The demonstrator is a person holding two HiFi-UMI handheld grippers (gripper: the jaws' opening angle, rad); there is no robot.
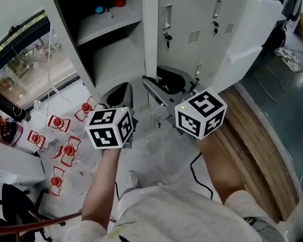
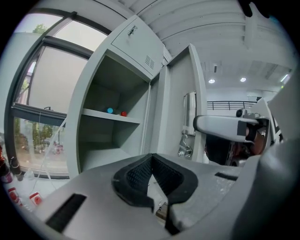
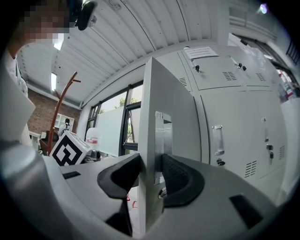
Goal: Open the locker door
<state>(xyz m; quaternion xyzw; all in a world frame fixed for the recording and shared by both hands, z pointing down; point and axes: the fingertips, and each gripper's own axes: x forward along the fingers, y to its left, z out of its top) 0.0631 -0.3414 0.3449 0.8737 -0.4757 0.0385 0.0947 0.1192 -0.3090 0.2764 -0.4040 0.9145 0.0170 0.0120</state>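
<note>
The right gripper [image 3: 151,171] clamps the edge of the half-open locker door [image 3: 171,108] beside its handle [image 3: 163,133], seemingly to swing it wider. The left gripper [image 2: 152,157], jaws together and empty, hovers nearby.

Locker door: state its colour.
Light grey. The door shows best in the right gripper view, clamped by the right gripper.

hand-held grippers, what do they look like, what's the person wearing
The left hand-held gripper and right hand-held gripper have light grey bodies, black textured pads and a white cube with black square markers. The person wears a pale short-sleeved top.
</note>
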